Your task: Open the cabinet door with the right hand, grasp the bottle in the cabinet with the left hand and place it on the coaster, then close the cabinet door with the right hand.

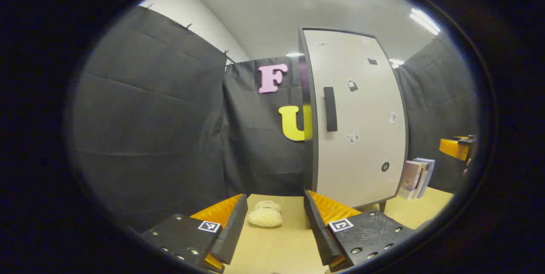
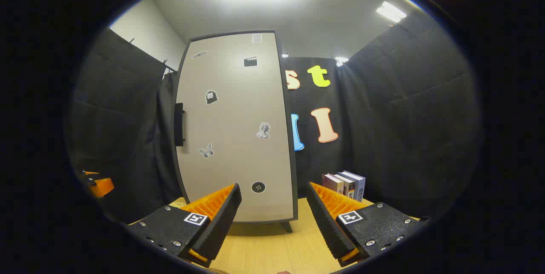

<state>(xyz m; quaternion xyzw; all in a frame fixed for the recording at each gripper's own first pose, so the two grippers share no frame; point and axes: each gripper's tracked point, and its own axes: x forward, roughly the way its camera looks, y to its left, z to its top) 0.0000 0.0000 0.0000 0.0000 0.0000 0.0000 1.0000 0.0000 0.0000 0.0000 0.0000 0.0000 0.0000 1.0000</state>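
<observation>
A tall, pale grey cabinet with a dark frame (image 2: 236, 125) stands on a light wooden desk (image 2: 264, 248) inside a booth walled with black cloth, and everything here is placed relative to that cabinet. Its single door (image 1: 355, 116) is shut, flat and smooth, dotted with small stickers. A narrow, black, vertical bar handle (image 1: 330, 109) sits on the door near its left edge, about halfway up; in the right gripper view the handle (image 2: 179, 124) projects from that same edge. The bottle named in the task would be behind the closed door and cannot be seen, so its weight and surface cannot be judged. The door looks like a rigid, light panel that should swing easily, and the bar handle seems the natural place to grip, pinched across its width. The right hand-held gripper (image 2: 272, 206) faces the front of the cabinet, below the handle, with its fingers spread apart and nothing between them. The left hand-held gripper (image 1: 274, 212) is to the cabinet's left, also spread apart and empty. On the desk just left of the cabinet's foot lies a small, cream, fuzzy soft object (image 1: 265, 214). A few upright books (image 2: 345, 185) lean just right of the cabinet.
</observation>
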